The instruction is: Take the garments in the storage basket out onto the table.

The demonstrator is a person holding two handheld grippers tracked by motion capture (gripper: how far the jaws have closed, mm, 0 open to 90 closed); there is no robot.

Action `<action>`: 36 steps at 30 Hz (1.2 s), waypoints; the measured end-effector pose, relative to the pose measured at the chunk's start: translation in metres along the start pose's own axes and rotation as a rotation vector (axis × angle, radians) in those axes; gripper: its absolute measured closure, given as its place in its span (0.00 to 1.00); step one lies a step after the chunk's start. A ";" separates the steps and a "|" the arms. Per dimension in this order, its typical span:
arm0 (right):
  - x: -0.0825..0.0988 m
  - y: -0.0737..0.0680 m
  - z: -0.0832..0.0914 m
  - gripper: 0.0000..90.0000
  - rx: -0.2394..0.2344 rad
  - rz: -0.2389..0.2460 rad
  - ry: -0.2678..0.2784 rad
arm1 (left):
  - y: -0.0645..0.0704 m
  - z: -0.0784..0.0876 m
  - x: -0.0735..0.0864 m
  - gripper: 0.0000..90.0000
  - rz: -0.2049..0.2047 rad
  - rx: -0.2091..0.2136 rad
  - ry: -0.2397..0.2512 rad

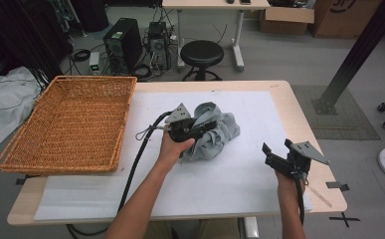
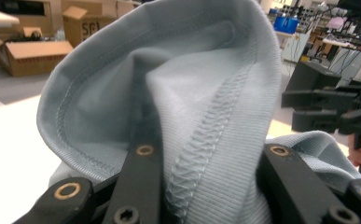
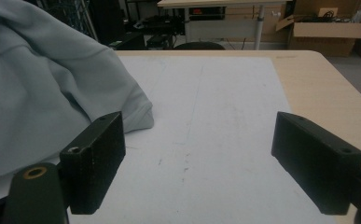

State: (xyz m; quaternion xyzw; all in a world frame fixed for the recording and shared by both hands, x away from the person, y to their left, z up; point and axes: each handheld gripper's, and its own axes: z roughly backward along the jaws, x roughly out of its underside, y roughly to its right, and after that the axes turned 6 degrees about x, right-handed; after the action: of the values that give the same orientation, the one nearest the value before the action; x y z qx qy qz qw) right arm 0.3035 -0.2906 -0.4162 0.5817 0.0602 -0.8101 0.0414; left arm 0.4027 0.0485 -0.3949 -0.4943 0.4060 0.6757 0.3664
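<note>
garment: a light blue-grey sweatshirt [image 1: 215, 133] is lying bunched in a heap near the middle of the white mat [image 1: 230, 189], not folded, not flattened
garment position: it is sitting well apart from the wicker basket [image 1: 75, 122], which is standing at the left end of the table [image 1: 299, 114] with nothing visible in it
left gripper: the left gripper [image 1: 206, 128] is biting into the left side of the heap; in the left gripper view a ribbed hem with its seam [image 2: 206, 140] is running between the two jaws, which are looking pinched on the cloth
left hand: the hand [image 1: 172, 149] is holding the gripper low, at the heap's edge
right gripper: the right gripper [image 1: 275, 152] is hovering near the right edge of the mat, apart from the garment; its jaws are standing spread wide with nothing between them, only bare mat showing in the right gripper view
progress: judging early stage — one grip on the hem is looking made, nothing else is looking done
remaining: the cloth is probably waiting to be lifted or spread, then either folded or carried to the basket; I cannot tell which
risk: the pinch is taking several layers of the bunch, so a lift is likely dragging the whole heap rather than one edge
</note>
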 end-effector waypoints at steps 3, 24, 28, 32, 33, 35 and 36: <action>0.000 0.000 0.000 0.19 0.000 -0.001 0.001 | -0.003 -0.003 0.011 0.71 0.018 -0.020 -0.018; 0.002 0.002 0.006 0.19 0.003 -0.009 0.011 | 0.010 0.047 -0.012 0.17 -0.011 -0.120 0.080; 0.003 0.003 0.008 0.19 0.004 -0.009 0.013 | 0.015 0.063 -0.015 0.17 -0.021 -0.125 0.111; 0.004 0.004 0.008 0.19 0.001 -0.008 0.013 | 0.018 0.076 -0.013 0.17 -0.032 -0.156 0.115; 0.004 0.004 0.008 0.19 0.000 -0.006 0.012 | 0.018 0.079 -0.012 0.17 -0.032 -0.165 0.113; 0.004 0.004 0.009 0.18 -0.002 -0.006 0.013 | 0.018 0.084 -0.008 0.17 -0.026 -0.187 0.118; 0.004 0.004 0.009 0.17 0.000 -0.004 0.016 | 0.018 0.086 -0.006 0.17 -0.022 -0.200 0.117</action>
State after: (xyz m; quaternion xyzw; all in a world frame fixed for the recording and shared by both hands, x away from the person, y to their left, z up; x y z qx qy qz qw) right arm 0.2943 -0.2961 -0.4178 0.5879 0.0616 -0.8057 0.0391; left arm 0.3564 0.1194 -0.3701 -0.5714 0.3522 0.6787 0.2982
